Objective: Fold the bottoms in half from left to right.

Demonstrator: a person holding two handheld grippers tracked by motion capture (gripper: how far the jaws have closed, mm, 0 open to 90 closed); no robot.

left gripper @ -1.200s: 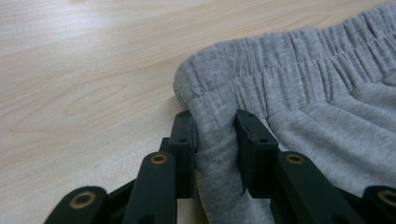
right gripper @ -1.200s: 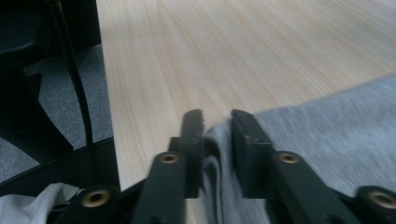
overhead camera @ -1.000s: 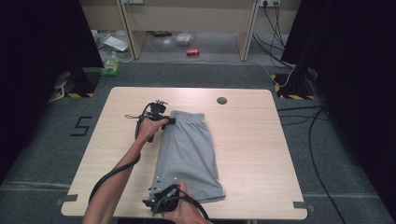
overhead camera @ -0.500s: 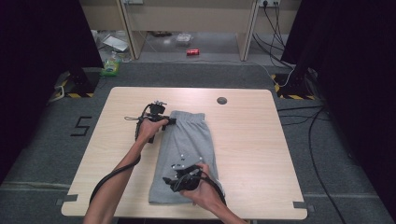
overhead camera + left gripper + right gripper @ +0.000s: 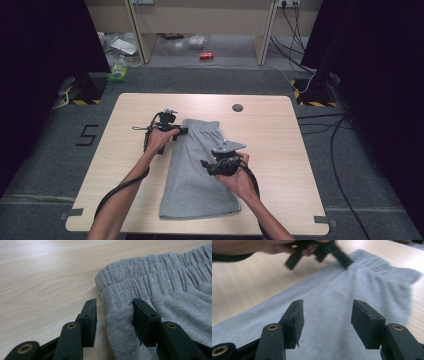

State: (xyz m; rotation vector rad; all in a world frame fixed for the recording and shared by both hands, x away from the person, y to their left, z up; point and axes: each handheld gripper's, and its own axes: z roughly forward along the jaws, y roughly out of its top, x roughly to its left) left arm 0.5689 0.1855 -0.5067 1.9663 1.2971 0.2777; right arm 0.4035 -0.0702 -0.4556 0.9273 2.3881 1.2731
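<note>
Grey shorts lie folded lengthwise on the wooden table, elastic waistband at the far end. My left gripper is open at the waistband's left corner. In the left gripper view one jaw stands on the bare wood and the other on the cloth, with the shorts' edge between them. My right gripper hovers open over the middle of the shorts. The right gripper view has grey cloth between the spread jaws and the left gripper blurred farther off.
A dark round grommet sits in the table near its far edge. Bare wood lies to the left and right of the shorts. Cables trail from both grippers along the forearms. Beyond the table are carpet, desk legs and floor clutter.
My right gripper has travelled from the hem near the table's front edge up to the middle of the shorts. The left gripper has stayed at the waistband corner.
</note>
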